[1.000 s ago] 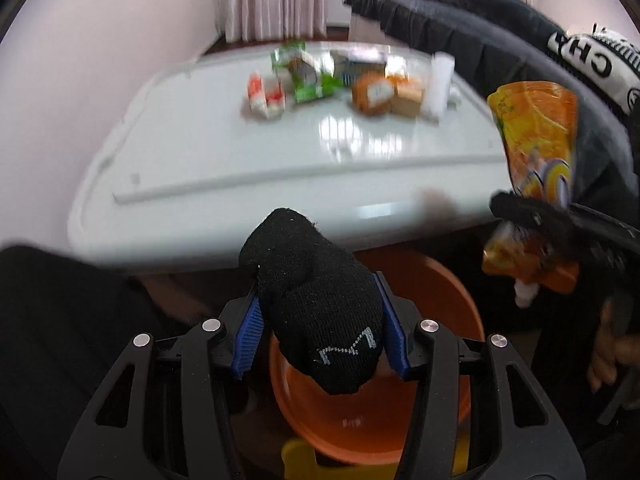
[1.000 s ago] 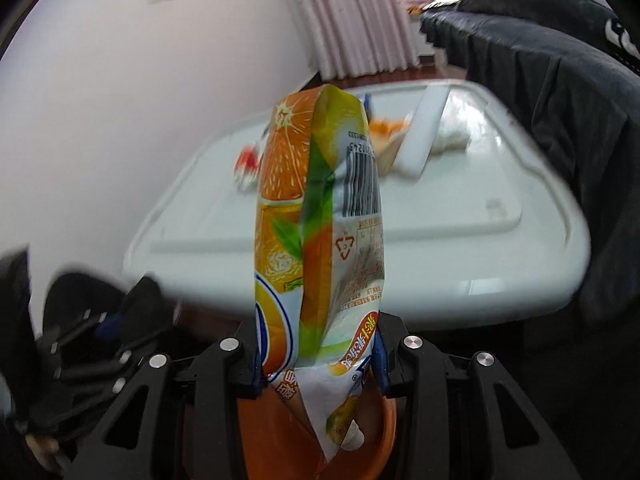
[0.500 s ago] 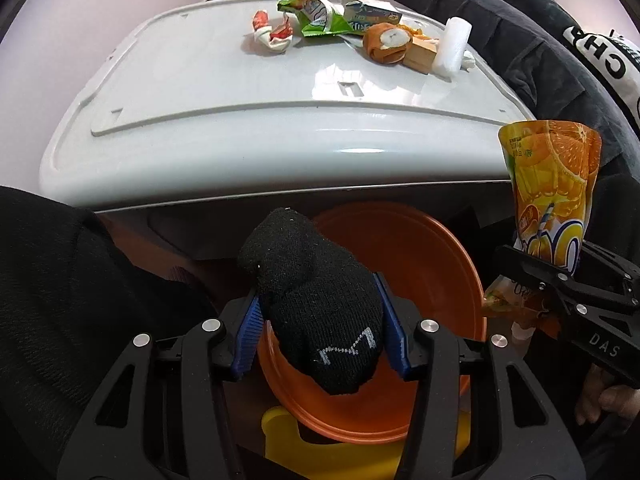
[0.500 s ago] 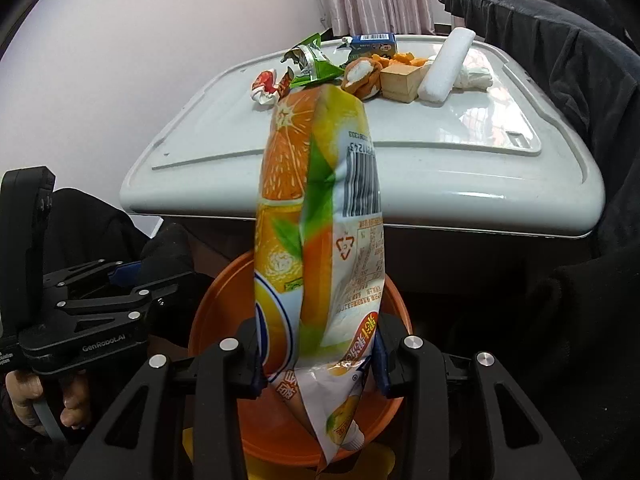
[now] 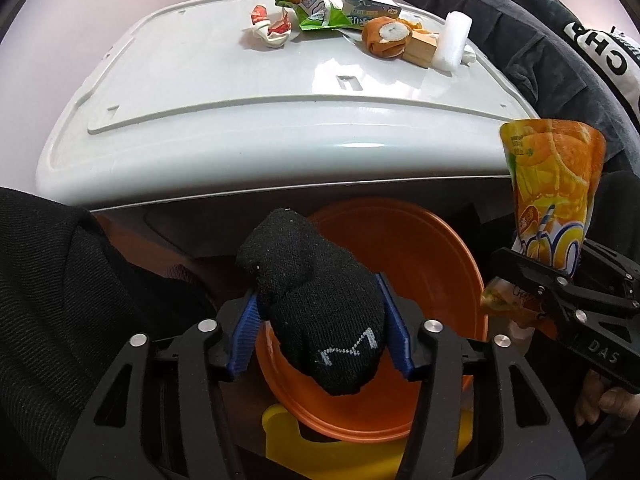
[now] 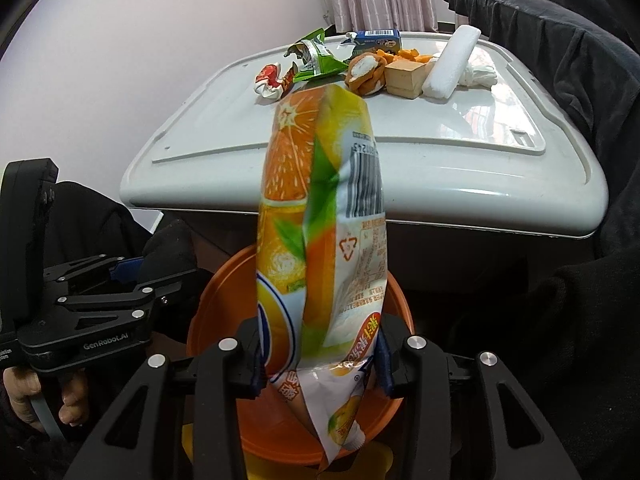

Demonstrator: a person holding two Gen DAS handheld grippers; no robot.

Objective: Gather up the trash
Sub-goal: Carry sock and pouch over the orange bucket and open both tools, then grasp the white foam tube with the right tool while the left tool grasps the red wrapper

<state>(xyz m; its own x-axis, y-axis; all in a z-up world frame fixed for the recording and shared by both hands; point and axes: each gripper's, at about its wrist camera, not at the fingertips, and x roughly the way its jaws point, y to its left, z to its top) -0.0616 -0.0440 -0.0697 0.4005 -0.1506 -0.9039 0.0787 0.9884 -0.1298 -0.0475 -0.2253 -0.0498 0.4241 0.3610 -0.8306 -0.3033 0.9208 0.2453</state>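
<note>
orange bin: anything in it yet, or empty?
Empty as far as visible. The orange bin shows bare inner wall; the black sock and juice pouch are clamped above it, hiding part of the bottom.

The white desk (image 5: 256, 128) is sitting in front of me. Wrappers (image 5: 316, 10), a small carton (image 6: 378, 39), a wooden block (image 5: 418, 48) and a foam roll (image 5: 452, 40) are lying clustered at its far end.
</note>
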